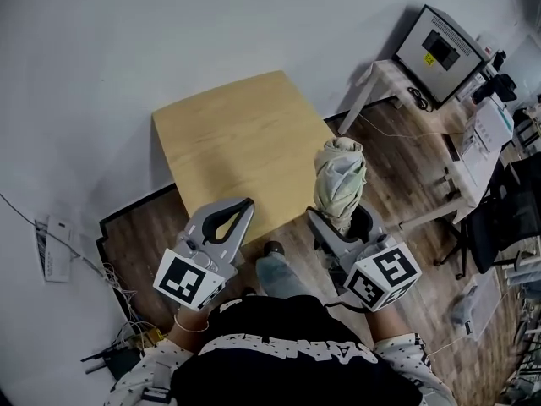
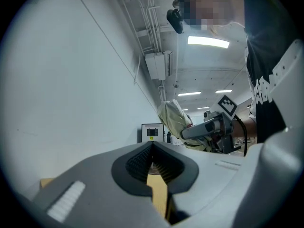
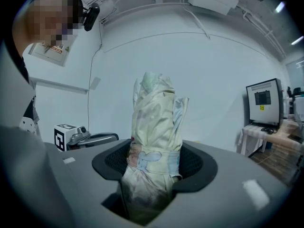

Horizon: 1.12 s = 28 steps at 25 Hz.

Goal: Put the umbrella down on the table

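Observation:
A folded pale cream umbrella [image 1: 341,178] stands upright in my right gripper [image 1: 342,221], which is shut on its lower part, off the near right edge of the wooden table [image 1: 237,138]. In the right gripper view the umbrella [image 3: 154,127] rises from between the jaws of the right gripper [image 3: 153,163], wrapped by a printed strap. My left gripper [image 1: 226,220] hovers over the table's near edge, shut with nothing in it. From the left gripper view, the left gripper [image 2: 152,145] has its jaws closed, with the umbrella [image 2: 172,119] and the right gripper [image 2: 209,127] beyond them.
A white desk [image 1: 385,79] with a monitor [image 1: 439,49] stands at the back right, beside an office chair [image 1: 507,218]. Cables and a power strip [image 1: 114,358] lie on the floor at the left. A white wall runs behind the table.

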Available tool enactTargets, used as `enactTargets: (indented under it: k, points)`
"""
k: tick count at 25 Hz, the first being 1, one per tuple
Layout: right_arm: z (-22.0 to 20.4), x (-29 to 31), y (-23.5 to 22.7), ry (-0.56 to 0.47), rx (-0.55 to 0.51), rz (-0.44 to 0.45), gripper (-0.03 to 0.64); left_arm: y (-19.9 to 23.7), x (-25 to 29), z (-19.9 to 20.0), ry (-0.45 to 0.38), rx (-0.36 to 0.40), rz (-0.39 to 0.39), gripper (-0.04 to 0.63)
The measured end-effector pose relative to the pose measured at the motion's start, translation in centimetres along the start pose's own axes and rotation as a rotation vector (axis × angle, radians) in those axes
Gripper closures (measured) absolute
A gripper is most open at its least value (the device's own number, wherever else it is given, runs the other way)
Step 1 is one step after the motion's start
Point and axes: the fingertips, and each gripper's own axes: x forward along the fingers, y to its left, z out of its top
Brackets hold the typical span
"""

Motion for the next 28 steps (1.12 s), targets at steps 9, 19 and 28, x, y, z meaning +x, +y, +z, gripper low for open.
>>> enactTargets:
  k: [9, 19, 28]
  points:
    - [0.5, 4.4, -3.4, -0.003, 0.023, 0.07, 0.322, 2.6, 3.9, -0.4, 0.023, 0.034, 0.038, 0.597]
    - [0.2, 9.2, -6.8, 0.026, 0.042, 0.118, 0.322, 5.7, 6.6, -2.0, 0.067, 0.041, 0.094, 0.598]
    - [-0.9, 13.6, -9.0, 0.086, 0.049, 0.166, 0.322, 8.7, 8.6, -4.0, 0.154, 0.004, 0.151, 0.598]
